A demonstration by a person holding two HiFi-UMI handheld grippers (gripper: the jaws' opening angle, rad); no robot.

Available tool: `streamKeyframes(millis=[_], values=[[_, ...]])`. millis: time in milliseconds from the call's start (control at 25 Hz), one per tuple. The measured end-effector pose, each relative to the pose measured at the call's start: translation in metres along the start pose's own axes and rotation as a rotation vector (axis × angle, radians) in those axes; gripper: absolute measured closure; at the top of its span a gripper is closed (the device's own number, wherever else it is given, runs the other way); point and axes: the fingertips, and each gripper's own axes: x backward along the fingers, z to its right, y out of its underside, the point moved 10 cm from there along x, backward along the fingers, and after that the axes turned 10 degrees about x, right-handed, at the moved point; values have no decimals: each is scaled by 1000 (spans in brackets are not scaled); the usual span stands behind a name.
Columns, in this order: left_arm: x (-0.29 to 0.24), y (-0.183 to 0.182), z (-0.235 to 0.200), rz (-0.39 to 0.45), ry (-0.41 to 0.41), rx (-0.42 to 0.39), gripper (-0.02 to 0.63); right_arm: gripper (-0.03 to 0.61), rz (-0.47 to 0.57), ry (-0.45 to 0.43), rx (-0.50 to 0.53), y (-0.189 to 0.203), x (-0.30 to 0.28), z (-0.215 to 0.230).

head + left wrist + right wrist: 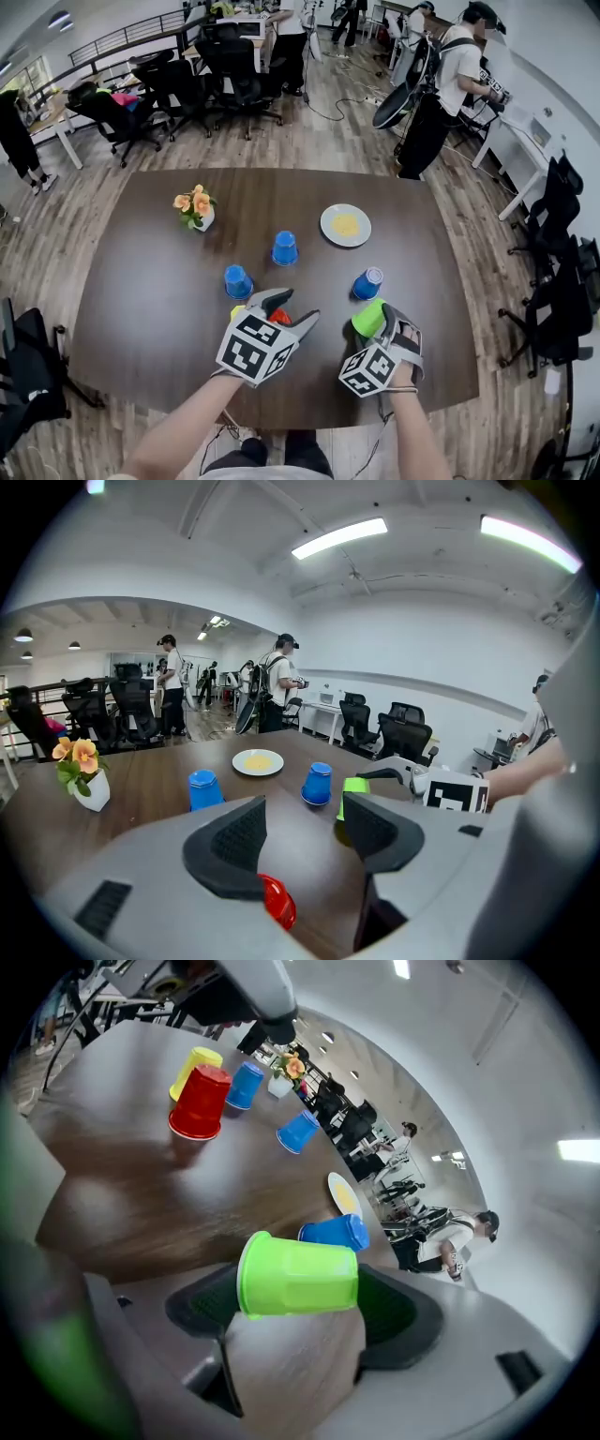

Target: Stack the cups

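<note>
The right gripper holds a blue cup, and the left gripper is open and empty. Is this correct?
No. The right gripper holds a green cup, not a blue one, as the right gripper view shows. The left gripper is open and empty, as you said.
</note>
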Motion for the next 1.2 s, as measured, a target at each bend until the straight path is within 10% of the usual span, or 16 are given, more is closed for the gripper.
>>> streamKeyframes(millis=[600, 1040, 1200], values=[[20, 4, -9, 29, -17, 19, 357, 186, 60, -49, -8, -25, 20, -24], [24, 10, -5, 24, -10, 13, 357, 186, 300, -204, -863, 8, 42, 0], [26, 12, -10, 20, -25, 15, 357, 186, 317, -212, -992, 13, 34, -1]])
